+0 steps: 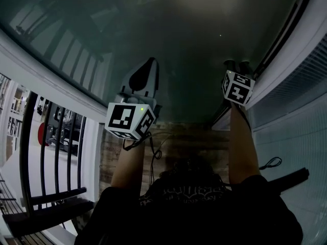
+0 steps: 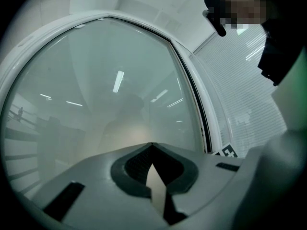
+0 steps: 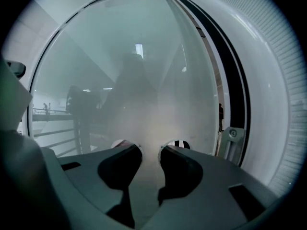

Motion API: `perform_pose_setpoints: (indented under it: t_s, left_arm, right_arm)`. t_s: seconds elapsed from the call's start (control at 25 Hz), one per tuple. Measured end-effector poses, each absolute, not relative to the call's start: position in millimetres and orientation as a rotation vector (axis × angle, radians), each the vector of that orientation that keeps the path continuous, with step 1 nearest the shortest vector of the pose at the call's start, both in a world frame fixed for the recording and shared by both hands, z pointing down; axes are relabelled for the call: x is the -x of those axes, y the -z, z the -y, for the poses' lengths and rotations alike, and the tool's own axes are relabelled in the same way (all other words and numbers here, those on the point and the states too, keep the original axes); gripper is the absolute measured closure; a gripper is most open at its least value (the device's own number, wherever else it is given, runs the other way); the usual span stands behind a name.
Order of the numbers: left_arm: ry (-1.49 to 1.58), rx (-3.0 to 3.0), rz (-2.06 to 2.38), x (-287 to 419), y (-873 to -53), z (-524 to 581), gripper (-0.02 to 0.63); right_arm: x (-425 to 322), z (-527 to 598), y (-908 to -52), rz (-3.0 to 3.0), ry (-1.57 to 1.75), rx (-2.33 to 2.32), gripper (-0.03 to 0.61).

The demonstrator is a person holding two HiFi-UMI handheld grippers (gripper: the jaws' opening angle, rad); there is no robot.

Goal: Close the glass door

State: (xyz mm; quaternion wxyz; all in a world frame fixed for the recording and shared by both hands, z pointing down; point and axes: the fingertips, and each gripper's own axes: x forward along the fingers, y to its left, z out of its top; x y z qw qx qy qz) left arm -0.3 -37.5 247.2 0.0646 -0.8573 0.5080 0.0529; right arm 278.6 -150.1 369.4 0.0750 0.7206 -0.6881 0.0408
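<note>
The glass door (image 1: 168, 29) is a big dark pane in a white frame (image 1: 288, 50), right in front of me. My left gripper (image 1: 146, 68) is held up to the pane near its middle, jaws shut with nothing between them; in the left gripper view its tips (image 2: 152, 146) meet in a point against the glass (image 2: 96, 104). My right gripper (image 1: 237, 64) is at the pane's right edge, open by a narrow gap. In the right gripper view its tips (image 3: 150, 150) are close to or on the glass (image 3: 134, 80), beside a dark strip (image 3: 233, 85) along the frame.
A black railing (image 1: 48, 142) stands at the left, beyond a white post. Wood flooring (image 1: 184, 139) lies underfoot with a thin black cable on it. A ribbed white wall (image 1: 301, 121) runs down the right. A small metal bracket (image 3: 230, 140) sits low on the frame.
</note>
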Motion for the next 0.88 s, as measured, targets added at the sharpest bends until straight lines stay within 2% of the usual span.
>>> perform_pose_setpoints:
  t_s: [0.88]
  left_arm:
    - [-0.173, 2.610, -1.472, 19, -247, -7, 0.612]
  right_arm:
    - [-276, 106, -370, 2.009, -0.125, -2.210, 0.454]
